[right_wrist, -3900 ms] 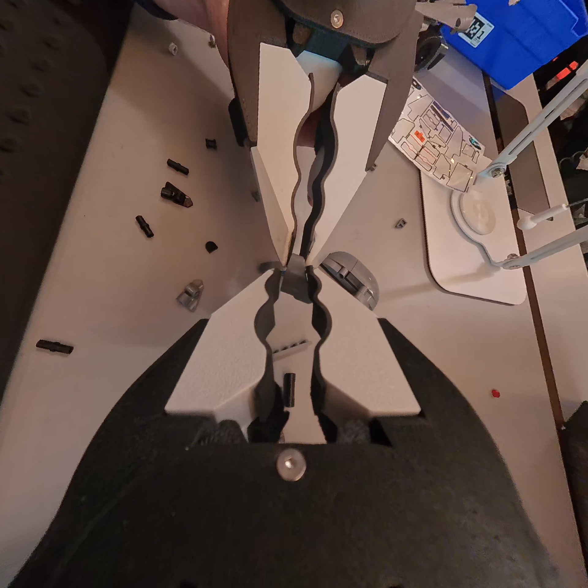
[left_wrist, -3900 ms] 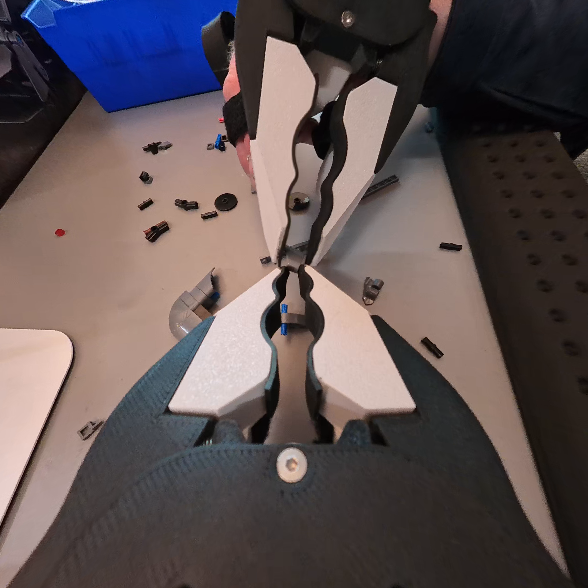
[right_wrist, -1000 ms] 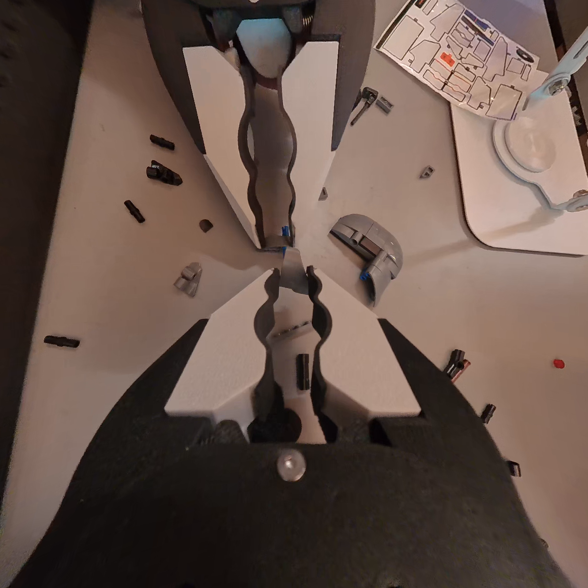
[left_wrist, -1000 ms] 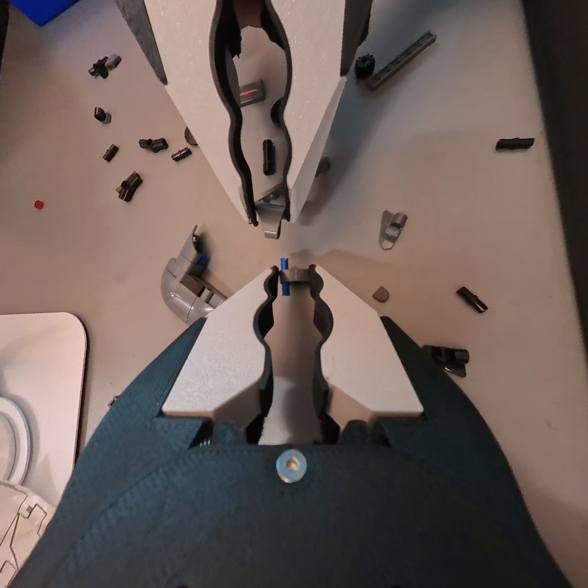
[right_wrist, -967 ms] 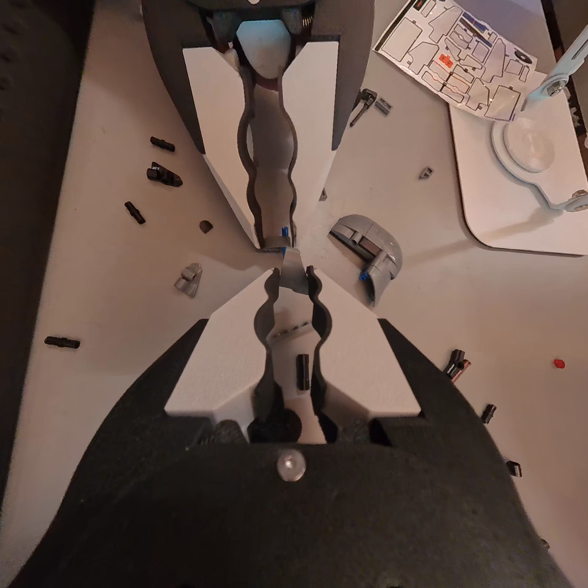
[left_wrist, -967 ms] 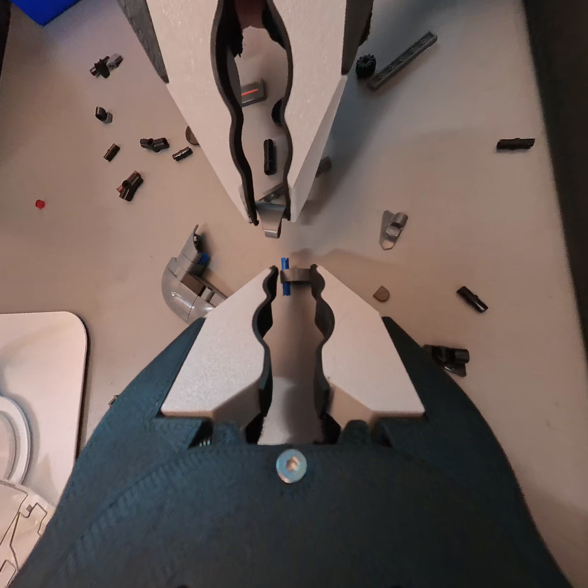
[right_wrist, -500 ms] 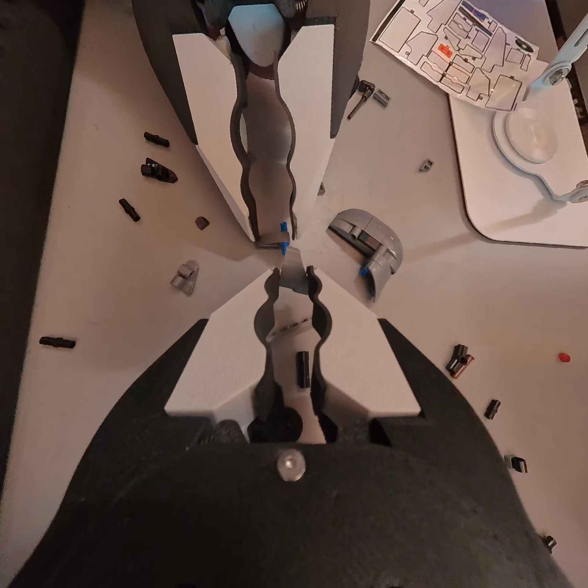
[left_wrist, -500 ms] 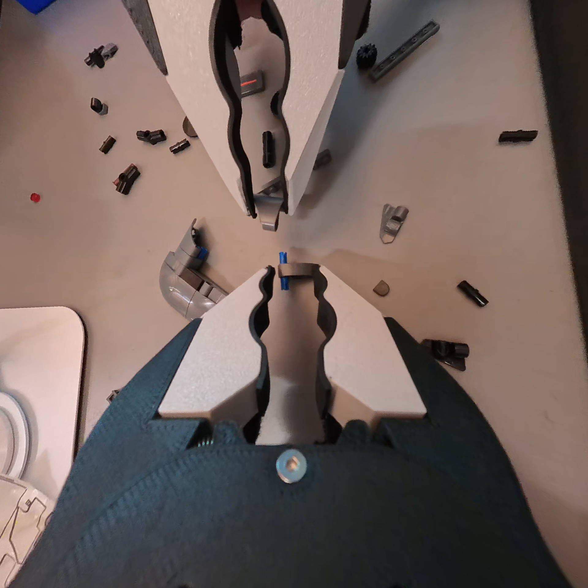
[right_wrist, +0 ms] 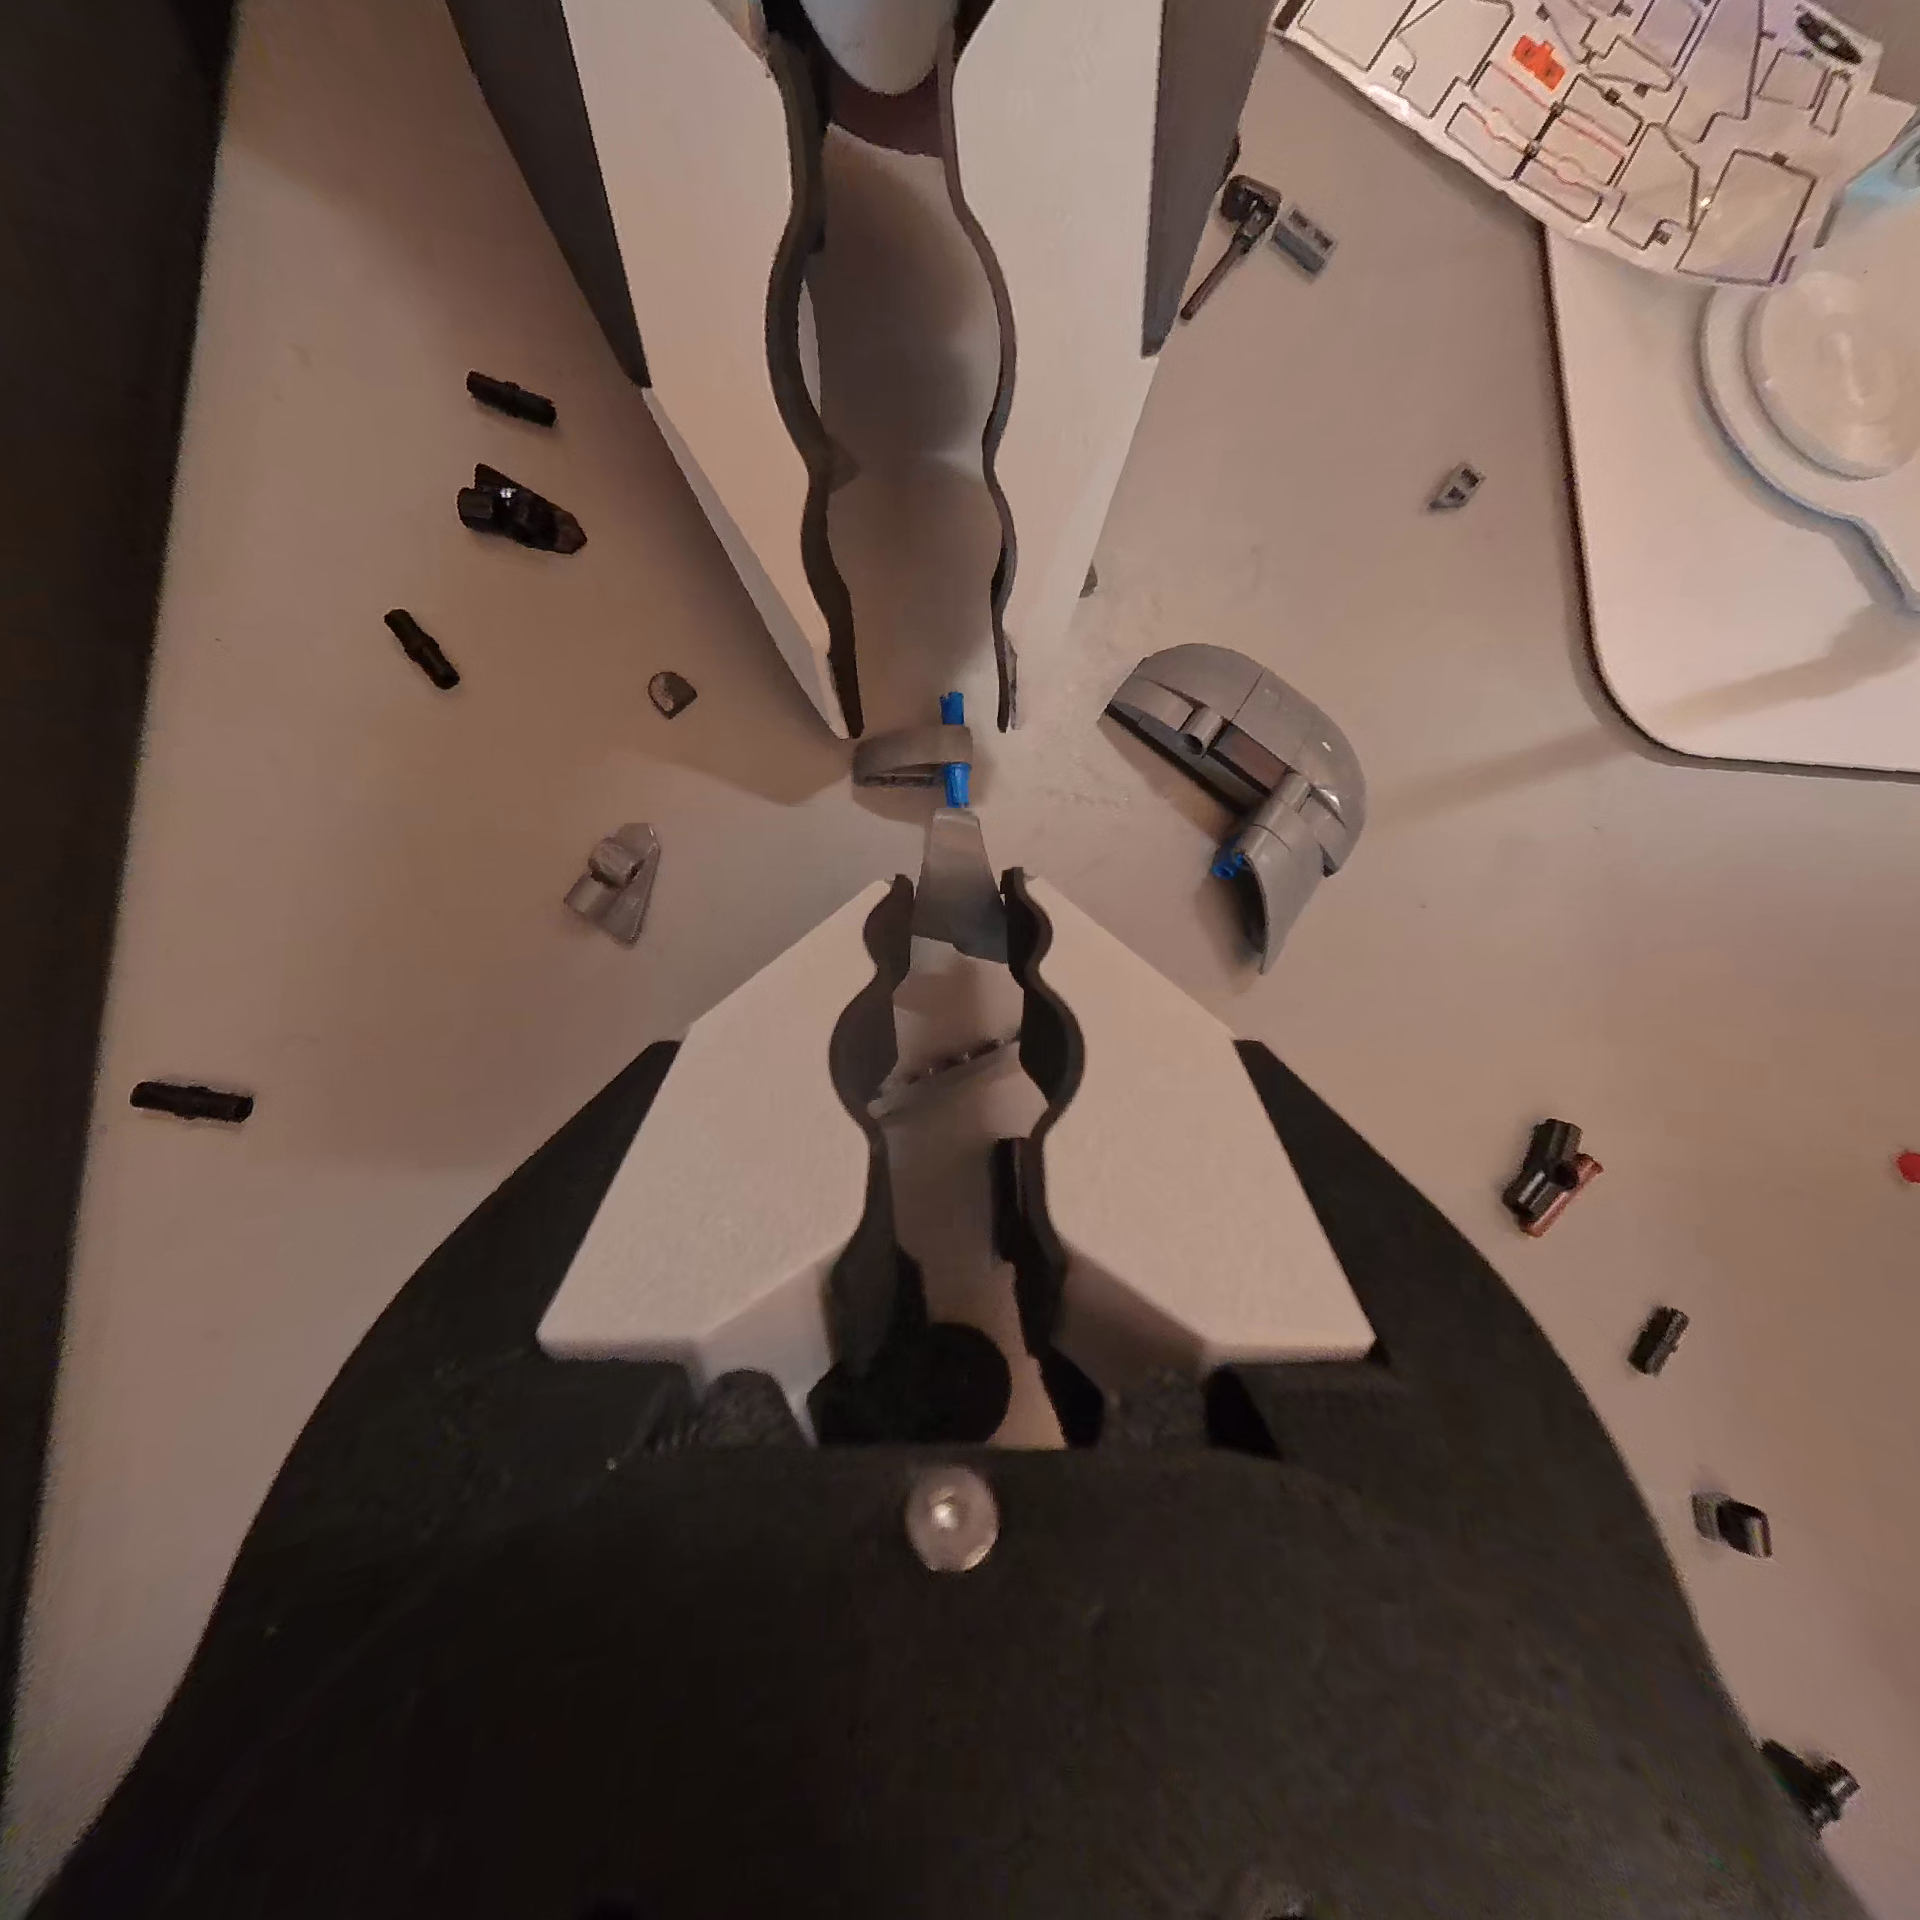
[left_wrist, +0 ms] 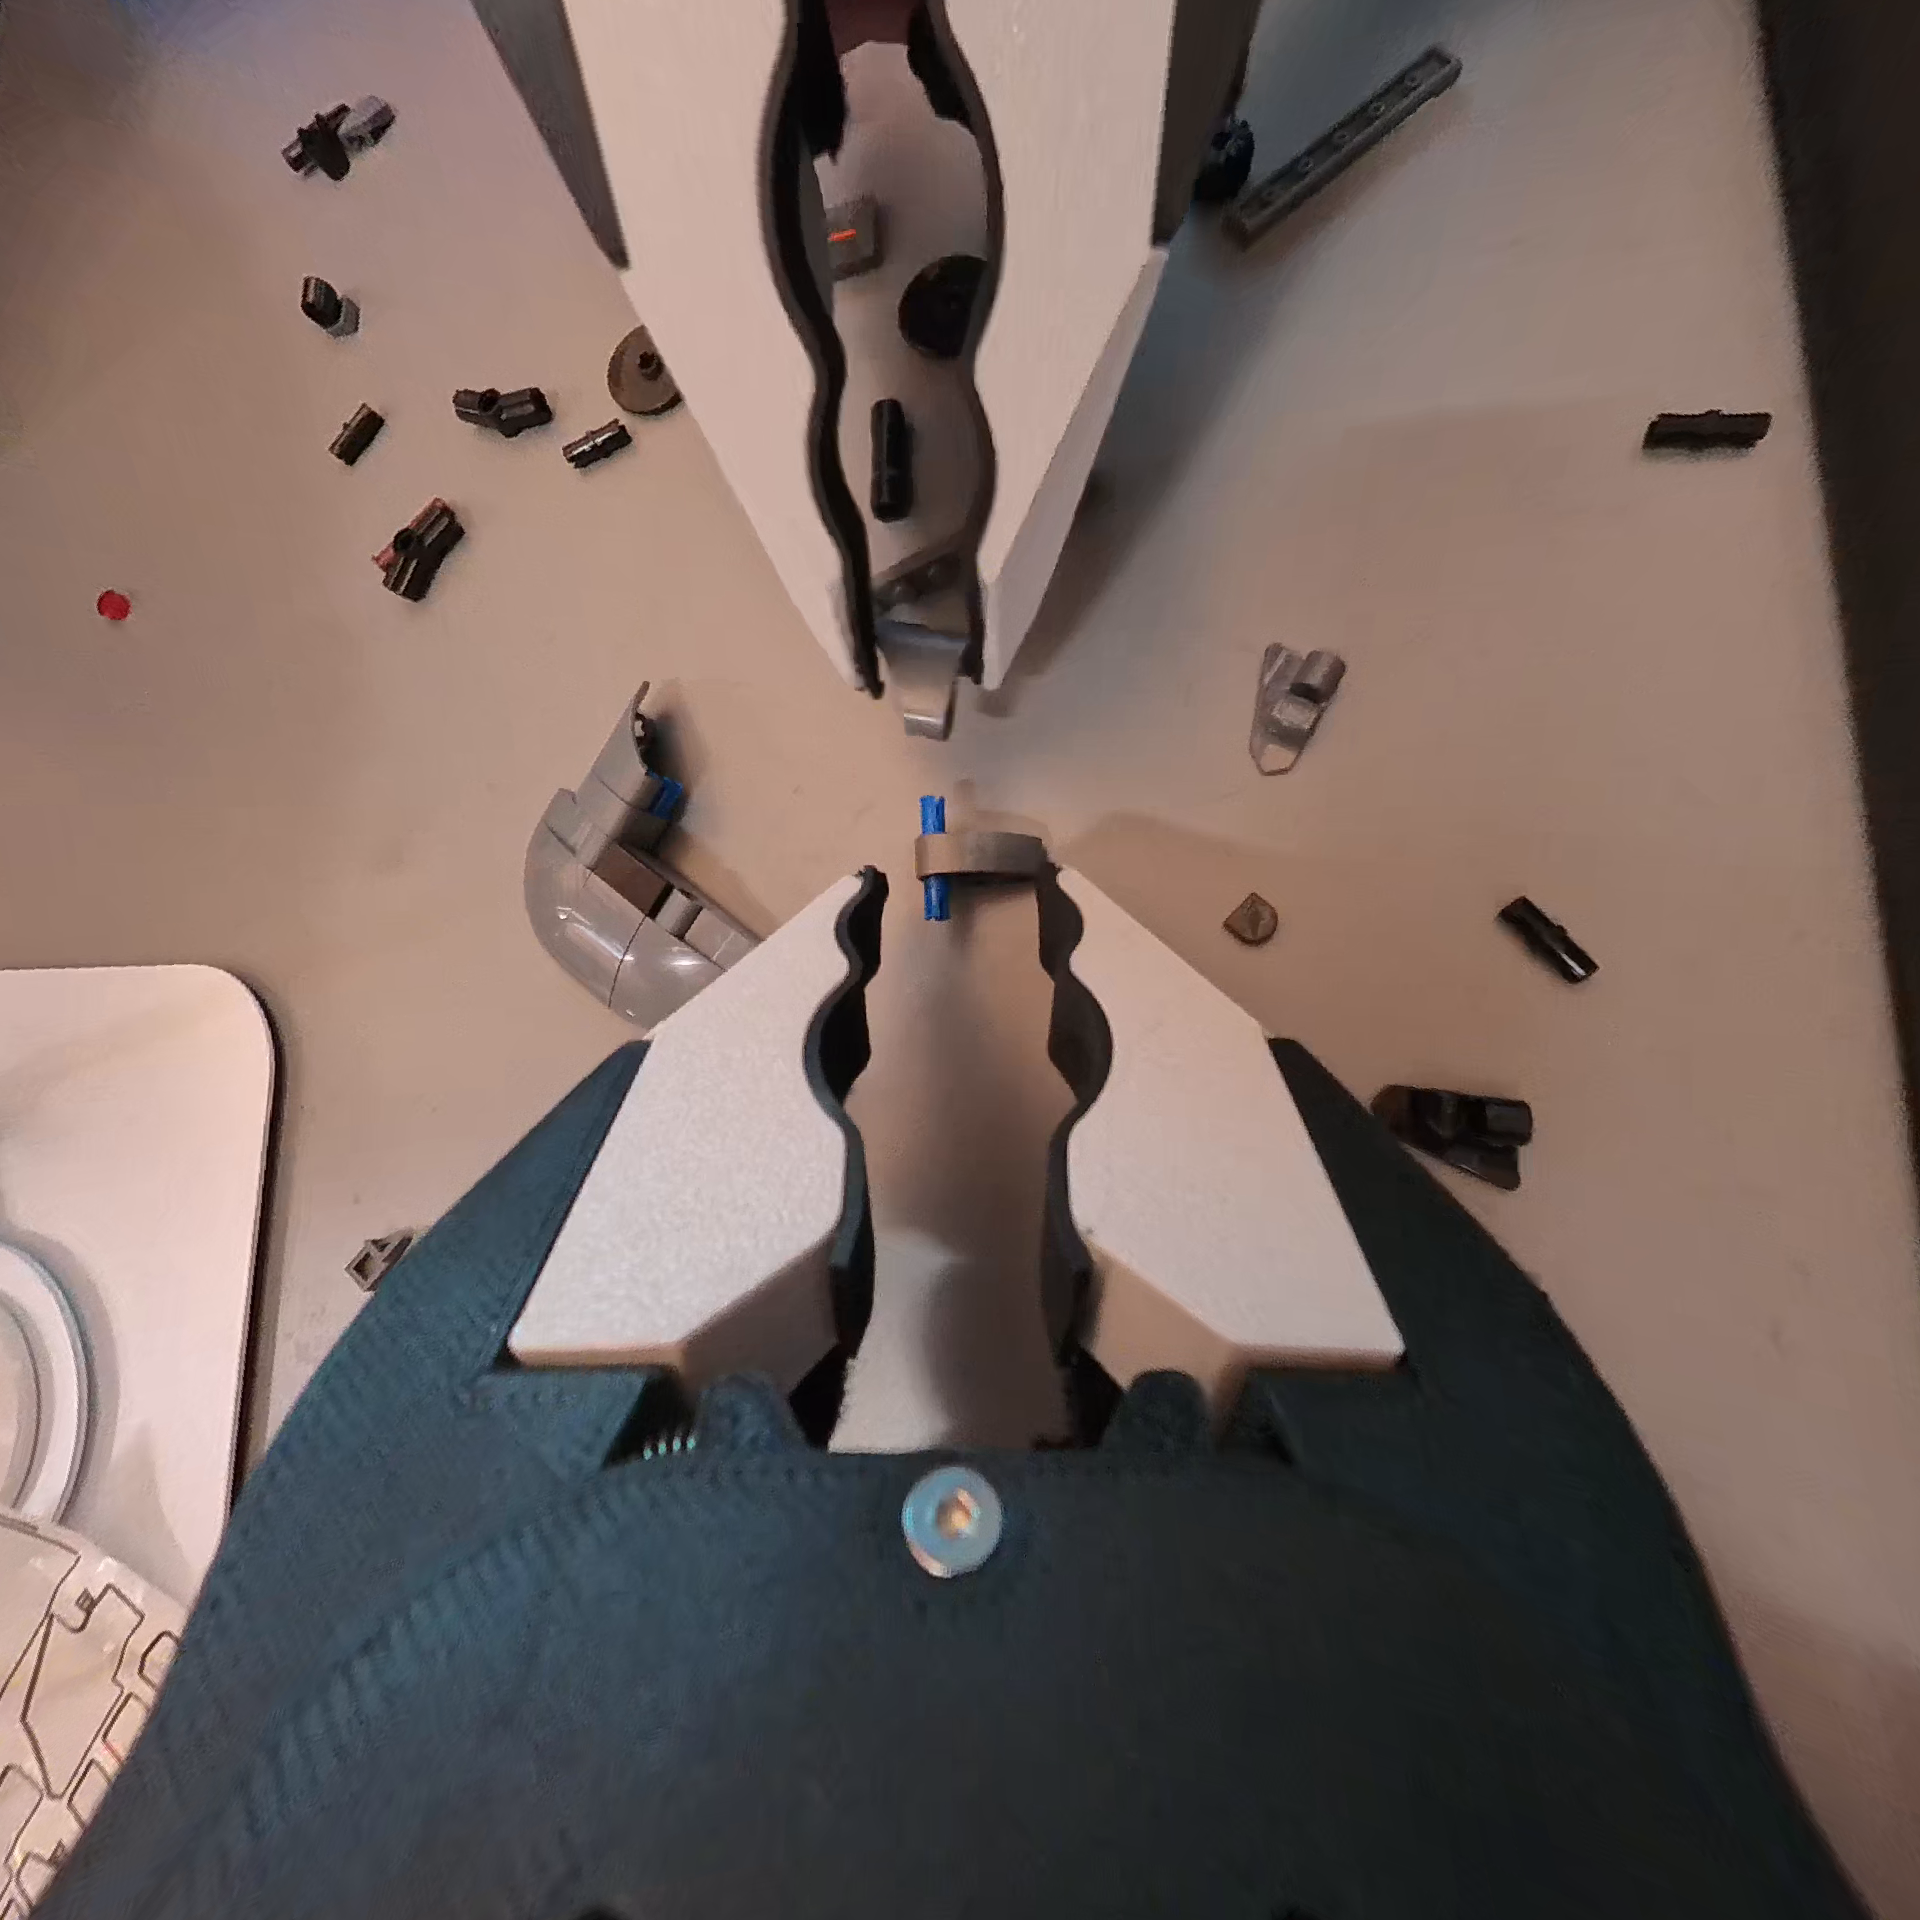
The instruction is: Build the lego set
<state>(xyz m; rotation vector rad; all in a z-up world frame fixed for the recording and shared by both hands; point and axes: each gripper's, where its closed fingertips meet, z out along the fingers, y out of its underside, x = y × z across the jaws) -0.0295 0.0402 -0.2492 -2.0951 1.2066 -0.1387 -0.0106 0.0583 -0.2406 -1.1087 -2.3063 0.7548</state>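
Since the frame half a second earlier, the left gripper (left_wrist: 961, 883) has spread its fingers: the left fingertip now stands clear of the grey piece with blue pin (left_wrist: 971, 854), which it pinched before. The right gripper (left_wrist: 920, 665) remains clamped as before.

Left wrist view: the left gripper's fingers are released. The grey piece with blue pin sits at the fingertips, its grey end at the right fingertip; whether it touches that tip or lies on the tabletop (left_wrist: 1455, 623) cannot be told. Just beyond it, apart by a small gap, the right gripper points back with fingers clenched on a curved grey piece (left_wrist: 925, 696). A grey curved assembly (left_wrist: 613, 904) lies left of the pinned piece on the tabletop. A grey wedge piece (left_wrist: 1294, 707) lies to its right, and small black pins lie scattered farther out on both sides. A white board (left_wrist: 125, 1091) sits at the left edge.

Right wrist view: the right gripper (right_wrist: 956, 883) grasps the curved grey piece (right_wrist: 961, 883) between its fingertips. The grey piece with blue pin (right_wrist: 914, 764) lies just beyond, at the tips of the left gripper (right_wrist: 925, 717), whose fingers stand apart. The grey curved assembly (right_wrist: 1247, 769) lies right of the pinned piece. The grey wedge piece (right_wrist: 615, 868) lies to its left. A printed sheet (right_wrist: 1621, 114) lies at the upper right.
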